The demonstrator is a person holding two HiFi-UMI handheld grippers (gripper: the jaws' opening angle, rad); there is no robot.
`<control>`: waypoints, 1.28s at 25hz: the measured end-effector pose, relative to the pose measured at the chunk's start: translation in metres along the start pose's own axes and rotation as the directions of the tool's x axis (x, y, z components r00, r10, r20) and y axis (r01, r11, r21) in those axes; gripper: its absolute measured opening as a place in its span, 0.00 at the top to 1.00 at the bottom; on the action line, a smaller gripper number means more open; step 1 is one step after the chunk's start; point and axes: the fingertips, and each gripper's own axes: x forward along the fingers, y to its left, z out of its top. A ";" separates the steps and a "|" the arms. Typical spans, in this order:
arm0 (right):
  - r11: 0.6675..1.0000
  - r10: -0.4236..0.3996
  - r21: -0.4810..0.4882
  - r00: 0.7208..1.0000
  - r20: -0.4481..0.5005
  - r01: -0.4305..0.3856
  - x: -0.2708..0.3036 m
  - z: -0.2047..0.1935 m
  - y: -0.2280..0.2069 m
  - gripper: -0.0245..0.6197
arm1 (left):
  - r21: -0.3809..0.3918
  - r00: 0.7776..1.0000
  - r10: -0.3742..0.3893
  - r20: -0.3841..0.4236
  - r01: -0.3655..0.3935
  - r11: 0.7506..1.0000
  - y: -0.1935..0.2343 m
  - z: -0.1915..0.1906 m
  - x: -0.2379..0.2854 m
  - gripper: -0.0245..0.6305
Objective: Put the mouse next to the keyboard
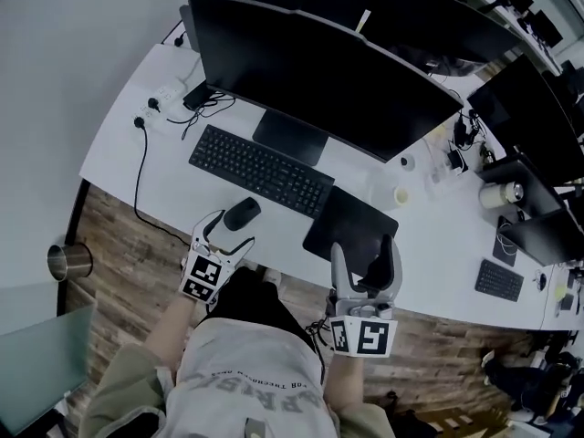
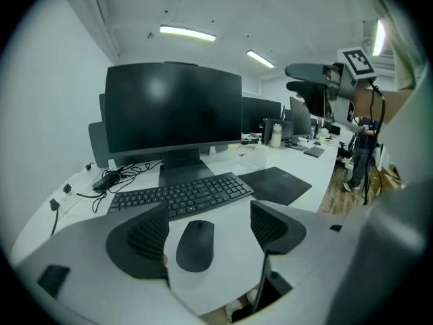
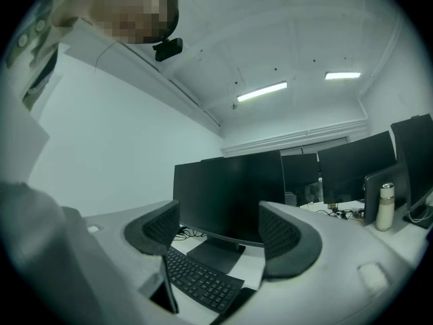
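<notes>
From the head camera I saw a curved white desk with a large dark monitor and, in front of its stand, a black keyboard lying at a slant. The black mouse lay on the desk just beside the keyboard's near edge, towards its right end. My left gripper sat at the desk's edge with its jaws apart and the mouse at their tips; I could not tell whether they touched it. My right gripper pointed at a black mouse pad to the right of the keyboard, jaws spread with nothing between them. A metal cup stood on the wooden floor to the left.
</notes>
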 end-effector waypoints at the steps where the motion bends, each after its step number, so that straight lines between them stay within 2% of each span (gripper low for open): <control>1: 1.000 -0.014 0.003 1.000 -0.005 0.014 0.003 -0.003 -0.003 0.41 | 0.013 1.000 -0.009 -0.007 0.009 1.000 0.004 -0.005 0.010 0.41; 8: 0.992 -0.120 0.029 0.992 -0.034 0.121 0.010 -0.018 -0.014 0.41 | 0.047 0.990 -0.080 -0.114 0.085 0.995 0.021 -0.052 0.065 0.41; 13: 0.978 -0.209 0.012 0.977 -0.041 0.209 0.003 -0.018 -0.016 0.41 | 0.047 0.974 -0.141 -0.176 0.152 0.987 0.021 -0.076 0.079 0.41; 17: 0.962 -0.273 0.014 0.961 -0.040 0.274 -0.006 -0.017 -0.013 0.41 | 0.049 0.962 -0.163 -0.219 0.177 0.983 0.023 -0.089 0.084 0.41; 21: 0.943 -0.333 0.011 0.942 -0.037 0.334 -0.016 -0.016 -0.013 0.41 | 0.099 0.964 -0.159 -0.213 0.183 0.978 0.024 -0.090 0.087 0.42; 23: 0.931 -0.365 0.016 0.931 -0.033 0.365 -0.021 -0.016 -0.014 0.41 | 0.115 0.964 -0.166 -0.209 0.192 0.975 0.023 -0.089 0.089 0.50; 32: 0.886 -0.464 0.016 0.886 0.007 0.464 -0.041 -0.001 -0.019 0.41 | 0.112 0.956 -0.197 -0.220 0.225 0.968 0.024 -0.083 0.088 0.50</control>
